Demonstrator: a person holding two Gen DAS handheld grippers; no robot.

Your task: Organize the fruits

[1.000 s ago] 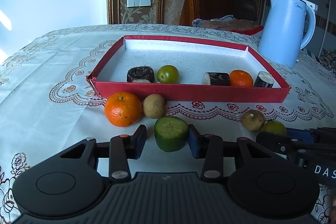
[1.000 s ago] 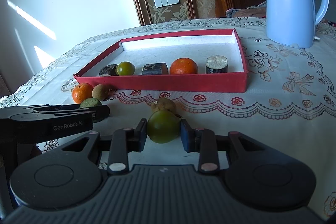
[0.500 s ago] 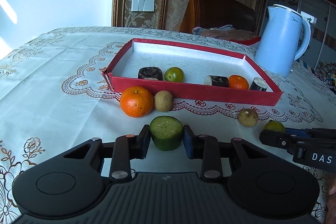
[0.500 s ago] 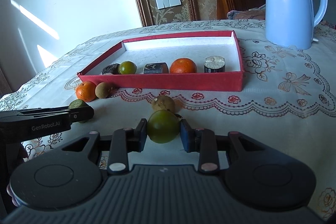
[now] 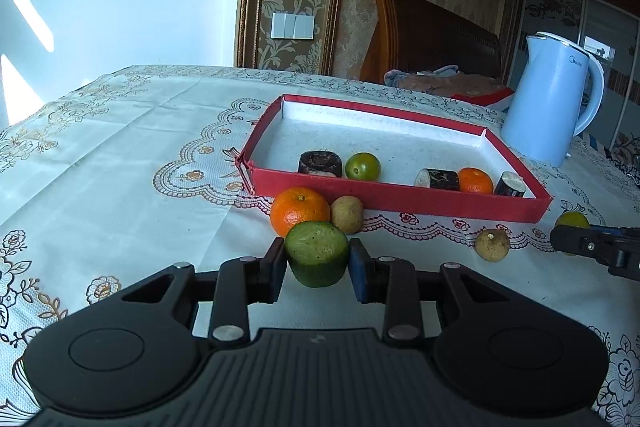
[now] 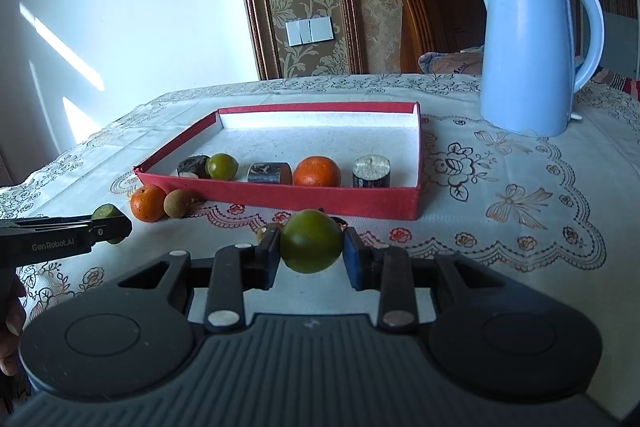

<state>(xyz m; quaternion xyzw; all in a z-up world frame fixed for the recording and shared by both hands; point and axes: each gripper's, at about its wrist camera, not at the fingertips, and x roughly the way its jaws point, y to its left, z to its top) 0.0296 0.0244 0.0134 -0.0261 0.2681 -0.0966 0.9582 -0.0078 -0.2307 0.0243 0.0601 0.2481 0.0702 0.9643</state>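
Both grippers are now carrying their fruit higher off the tablecloth (image 5: 120, 155) than a second ago. The left gripper (image 5: 317, 261) is clamping the green cucumber chunk (image 5: 316, 253), raised in front of the orange (image 5: 299, 209) and brown fruit (image 5: 346, 213). The right gripper (image 6: 311, 251) is squeezing the round green fruit (image 6: 311, 246), lifted toward the red tray's (image 6: 296, 195) near wall, hiding most of the small brown fruit behind it.
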